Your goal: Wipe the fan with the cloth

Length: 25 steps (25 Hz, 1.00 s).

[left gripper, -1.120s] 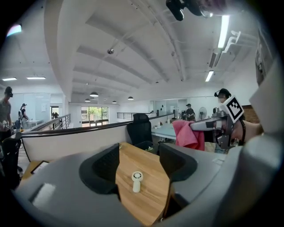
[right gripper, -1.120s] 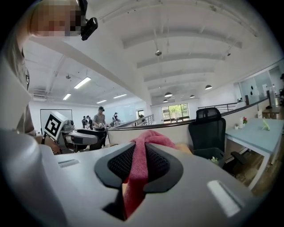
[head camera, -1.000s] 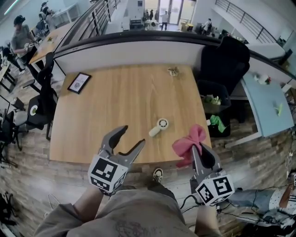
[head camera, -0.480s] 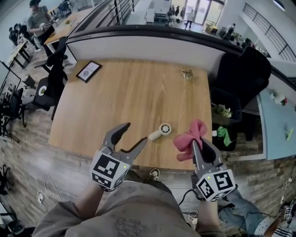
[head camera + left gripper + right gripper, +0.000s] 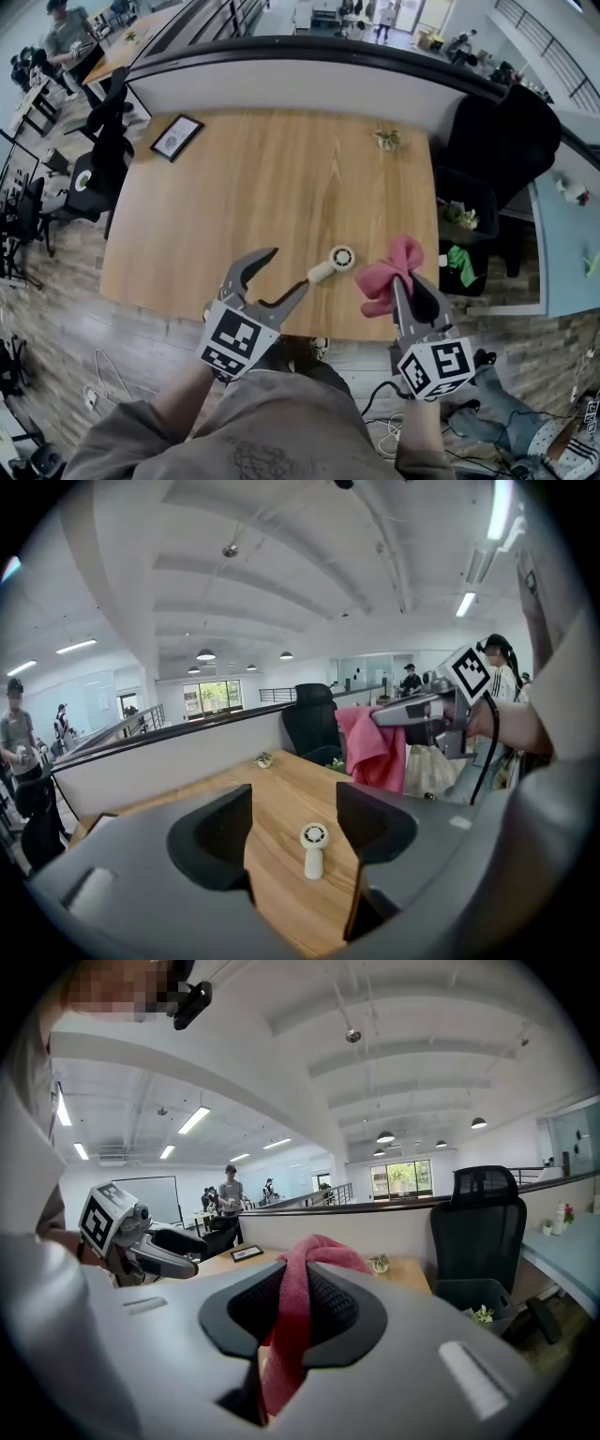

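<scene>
A small white hand-held fan (image 5: pixel 332 263) lies flat on the wooden table (image 5: pixel 253 187) near its front edge; the left gripper view has the fan (image 5: pixel 313 847) straight ahead between the jaws. My left gripper (image 5: pixel 275 274) is open and empty, just left of the fan's handle. My right gripper (image 5: pixel 405 277) is shut on a pink cloth (image 5: pixel 389 270) that bunches above the jaws, right of the fan. In the right gripper view the cloth (image 5: pixel 292 1326) hangs pinched between the pads.
A framed picture (image 5: pixel 175 137) lies at the table's far left and a small plant (image 5: pixel 387 140) at the far right. A black office chair (image 5: pixel 506 141) and a bin (image 5: pixel 461 230) stand right of the table. People sit at desks in the far left background.
Both grippers have moved slightly forward toward the fan. The left stays open and the right still holds the pink cloth.
</scene>
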### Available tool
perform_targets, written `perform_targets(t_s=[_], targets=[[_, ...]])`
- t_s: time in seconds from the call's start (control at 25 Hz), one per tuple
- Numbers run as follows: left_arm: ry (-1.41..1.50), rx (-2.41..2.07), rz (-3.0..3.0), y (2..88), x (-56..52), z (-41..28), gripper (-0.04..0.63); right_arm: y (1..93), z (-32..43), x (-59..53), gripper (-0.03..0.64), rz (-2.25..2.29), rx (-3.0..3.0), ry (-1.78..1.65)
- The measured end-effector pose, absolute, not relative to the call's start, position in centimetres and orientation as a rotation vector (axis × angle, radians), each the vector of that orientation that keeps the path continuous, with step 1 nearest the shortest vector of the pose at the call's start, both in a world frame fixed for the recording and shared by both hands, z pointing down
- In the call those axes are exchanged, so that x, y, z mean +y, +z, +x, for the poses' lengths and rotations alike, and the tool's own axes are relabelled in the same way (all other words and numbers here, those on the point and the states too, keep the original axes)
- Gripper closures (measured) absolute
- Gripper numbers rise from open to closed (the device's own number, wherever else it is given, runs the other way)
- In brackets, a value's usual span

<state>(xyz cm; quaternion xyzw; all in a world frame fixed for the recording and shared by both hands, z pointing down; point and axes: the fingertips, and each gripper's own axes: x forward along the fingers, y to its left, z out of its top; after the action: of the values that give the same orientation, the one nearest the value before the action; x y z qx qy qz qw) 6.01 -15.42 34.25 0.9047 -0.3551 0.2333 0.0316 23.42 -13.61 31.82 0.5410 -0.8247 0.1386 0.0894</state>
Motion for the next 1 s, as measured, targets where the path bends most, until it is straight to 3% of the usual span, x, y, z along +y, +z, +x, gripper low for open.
perform_targets(t_s=[1.0], targets=[[1.114, -0.718, 2.606, 60.4, -17.8, 11.3, 0.311, 50.4, 20.2, -18.6, 0.552, 1.388, -2.251, 0.573]])
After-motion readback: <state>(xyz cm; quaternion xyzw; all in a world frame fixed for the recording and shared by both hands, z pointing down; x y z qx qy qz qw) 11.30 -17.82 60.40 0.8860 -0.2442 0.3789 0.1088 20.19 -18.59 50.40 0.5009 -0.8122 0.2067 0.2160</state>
